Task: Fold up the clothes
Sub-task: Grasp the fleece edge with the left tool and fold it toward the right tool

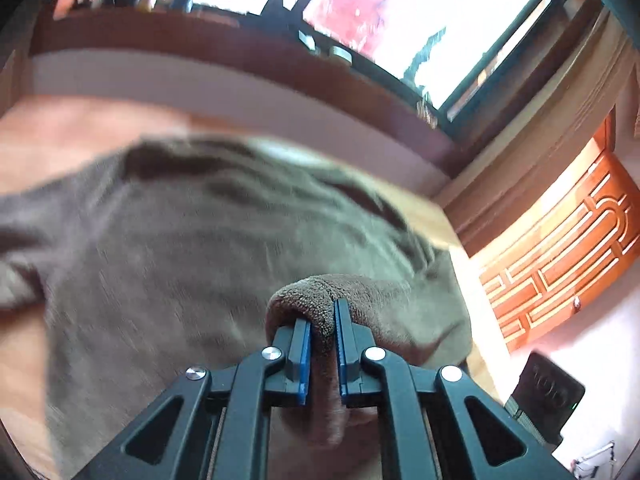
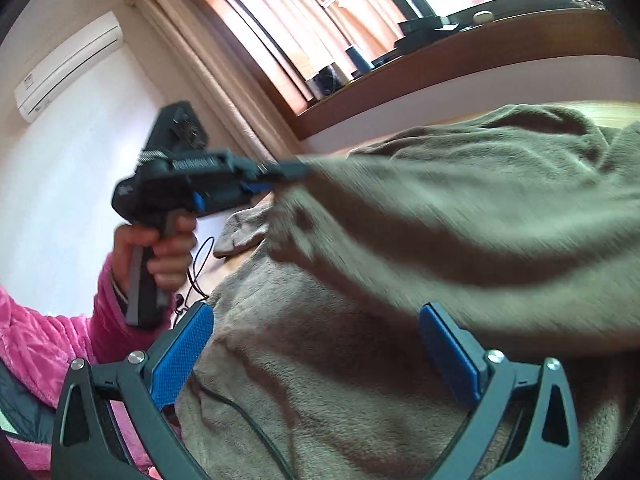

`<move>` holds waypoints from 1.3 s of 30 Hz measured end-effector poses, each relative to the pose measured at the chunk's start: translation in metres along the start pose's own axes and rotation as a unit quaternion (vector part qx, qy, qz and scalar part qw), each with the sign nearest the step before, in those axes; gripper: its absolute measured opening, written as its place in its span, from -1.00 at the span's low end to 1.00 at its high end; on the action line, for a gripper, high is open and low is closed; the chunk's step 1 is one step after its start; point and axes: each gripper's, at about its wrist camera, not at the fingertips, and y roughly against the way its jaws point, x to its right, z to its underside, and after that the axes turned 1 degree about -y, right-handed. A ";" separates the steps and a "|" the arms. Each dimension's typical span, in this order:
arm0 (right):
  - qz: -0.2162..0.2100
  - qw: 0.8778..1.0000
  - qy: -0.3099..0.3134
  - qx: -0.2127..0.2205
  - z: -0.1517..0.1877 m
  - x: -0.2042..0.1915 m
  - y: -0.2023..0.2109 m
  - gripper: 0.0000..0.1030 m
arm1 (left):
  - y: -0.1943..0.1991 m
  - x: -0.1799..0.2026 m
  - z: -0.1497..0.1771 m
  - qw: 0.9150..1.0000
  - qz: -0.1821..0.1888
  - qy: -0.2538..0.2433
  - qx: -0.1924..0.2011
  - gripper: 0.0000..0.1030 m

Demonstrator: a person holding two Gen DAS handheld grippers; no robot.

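A brown fleece garment [image 1: 192, 240] lies spread over a wooden surface. My left gripper [image 1: 322, 322] is shut on a bunched fold of its edge, the fabric pinched between the blue pads and lifted off the surface. In the right wrist view that same left gripper [image 2: 294, 170] pulls a raised flap of the garment [image 2: 460, 208] toward the left, held by a hand in a pink sleeve [image 2: 48, 340]. My right gripper [image 2: 316, 340] stands open, its blue pads wide apart over the lower layer of fleece, gripping nothing.
A window with a dark wooden sill [image 1: 248, 52] holding small items runs behind the surface. An orange carved door [image 1: 560, 248] stands at right. A thin black cable [image 2: 240, 412] crosses the fleece near my right gripper. An air conditioner [image 2: 68, 68] hangs on the white wall.
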 end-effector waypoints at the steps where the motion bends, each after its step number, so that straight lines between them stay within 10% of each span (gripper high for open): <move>1: 0.004 1.000 -0.001 -0.001 0.000 0.001 -0.001 1.00 | 0.008 -0.002 -0.011 1.000 -0.007 -0.004 0.020 -0.78; 5: 0.020 1.000 -0.001 -0.011 0.001 0.002 -0.005 1.00 | 0.029 -0.023 -0.049 0.997 -0.036 -0.001 0.070 -0.78; 14: 0.062 0.997 -0.032 -0.016 -0.001 0.019 -0.006 1.00 | -0.015 -0.100 -0.053 0.993 -0.097 0.071 0.020 -0.78; 20: 0.183 0.982 -0.019 -0.035 -0.038 0.025 0.004 1.00 | -0.033 -0.127 -0.043 0.991 -0.108 0.083 0.000 -0.78; 25: 0.345 0.938 -0.016 -0.028 -0.106 0.051 0.014 1.00 | -0.031 -0.123 -0.044 0.993 -0.094 0.073 0.007 -0.78; 39: 0.584 0.803 -0.033 -0.111 -0.193 0.210 -0.059 1.00 | -0.036 -0.134 -0.058 0.994 -0.089 0.069 0.010 -0.78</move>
